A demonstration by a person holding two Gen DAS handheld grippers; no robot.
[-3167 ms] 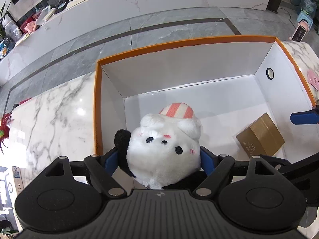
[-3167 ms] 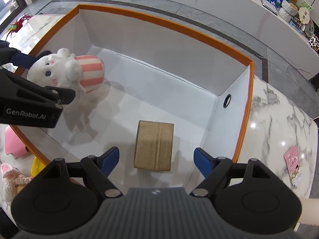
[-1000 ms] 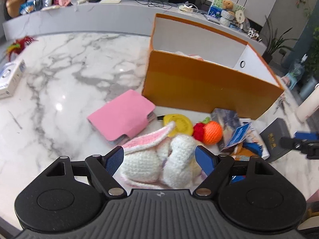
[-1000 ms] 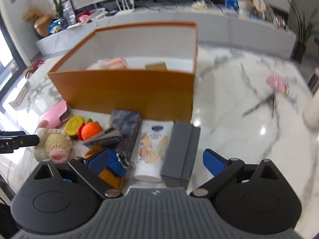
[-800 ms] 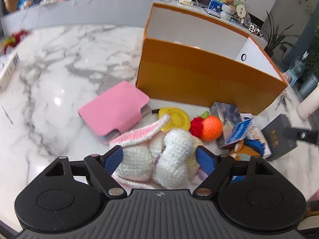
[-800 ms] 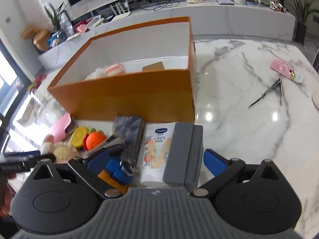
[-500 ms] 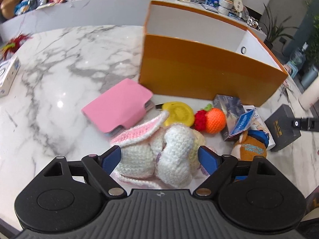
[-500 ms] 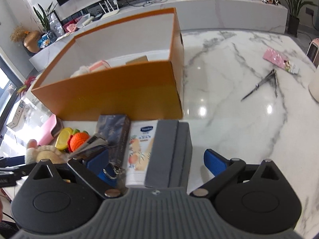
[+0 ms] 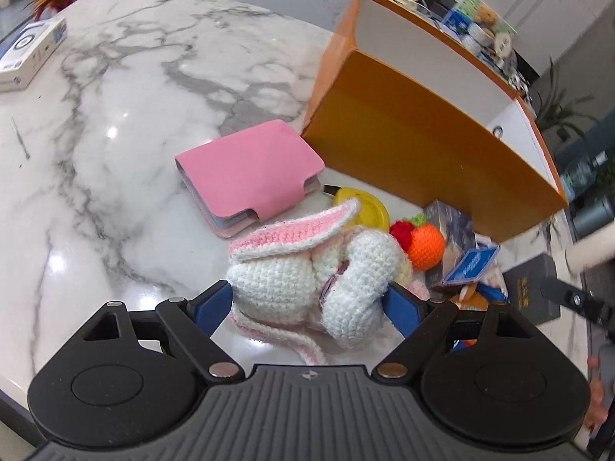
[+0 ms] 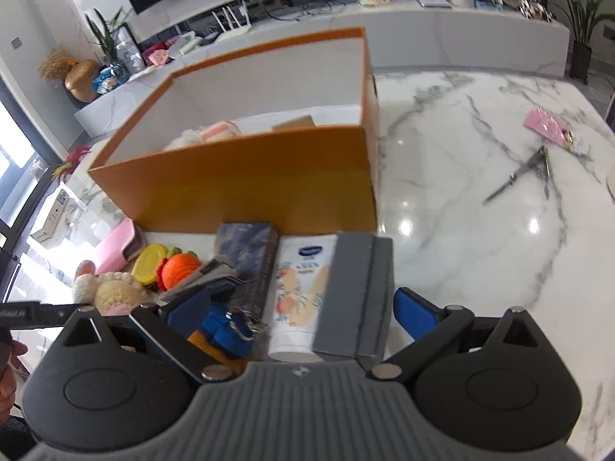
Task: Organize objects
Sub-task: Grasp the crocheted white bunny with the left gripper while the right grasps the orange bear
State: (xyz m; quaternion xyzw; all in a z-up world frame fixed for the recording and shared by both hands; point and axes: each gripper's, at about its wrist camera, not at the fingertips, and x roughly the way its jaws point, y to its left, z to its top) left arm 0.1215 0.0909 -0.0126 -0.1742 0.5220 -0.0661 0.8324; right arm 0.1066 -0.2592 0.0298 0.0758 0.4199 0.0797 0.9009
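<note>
A crocheted white bunny (image 9: 311,276) with pink ears lies on the marble table between the blue pads of my left gripper (image 9: 307,303); the pads touch its sides. My right gripper (image 10: 303,307) is open over a grey box (image 10: 355,292) and a lotion tube (image 10: 303,288). The orange box (image 10: 246,188) with white inside stands behind; it holds a plush toy and a small brown box. The bunny also shows at the left of the right wrist view (image 10: 109,292).
A pink wallet (image 9: 250,173), yellow disc (image 9: 365,207), crocheted orange fruit (image 9: 424,246), dark patterned box (image 10: 250,253) and blue keyring item (image 10: 226,330) lie before the orange box. Scissors (image 10: 519,176) and a pink packet (image 10: 549,126) lie right. A white box (image 9: 27,53) lies far left.
The left gripper left the plush toy in the orange box, came out to the table and closed in around the crocheted bunny. The right gripper moved from the box to over the grey box.
</note>
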